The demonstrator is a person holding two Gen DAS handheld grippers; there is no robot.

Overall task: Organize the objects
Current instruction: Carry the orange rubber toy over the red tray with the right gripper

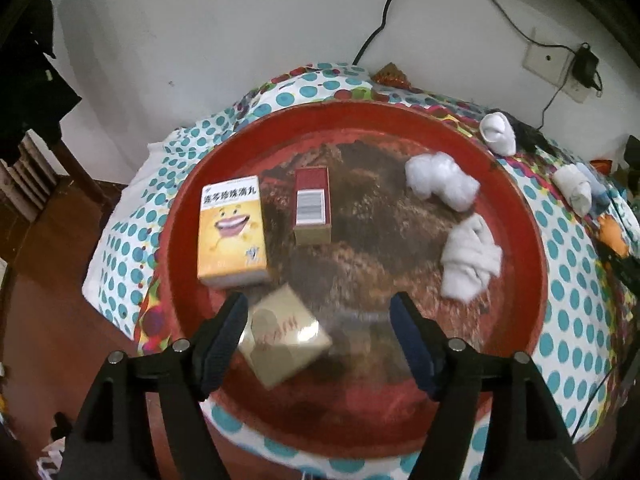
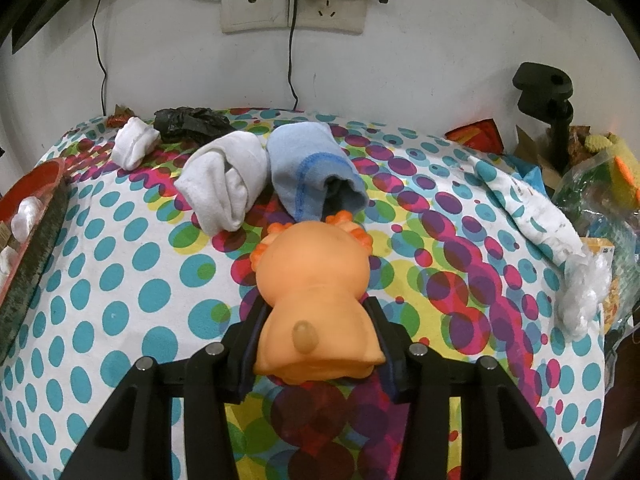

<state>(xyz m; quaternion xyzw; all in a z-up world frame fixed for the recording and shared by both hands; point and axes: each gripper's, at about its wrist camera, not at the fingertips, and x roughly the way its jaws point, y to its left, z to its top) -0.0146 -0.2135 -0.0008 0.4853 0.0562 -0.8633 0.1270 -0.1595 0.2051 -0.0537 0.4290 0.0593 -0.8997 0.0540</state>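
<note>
Left wrist view: the left gripper hangs over the red tray, fingers apart, the beige box loose below, seemingly set beside other boxes. Right wrist view: the right gripper clamps the orange toy above the bed, apparently for sorting

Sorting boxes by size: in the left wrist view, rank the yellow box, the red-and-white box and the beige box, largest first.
1. yellow box
2. beige box, though blurred and nearest the camera, so unsure
3. red-and-white box
</note>
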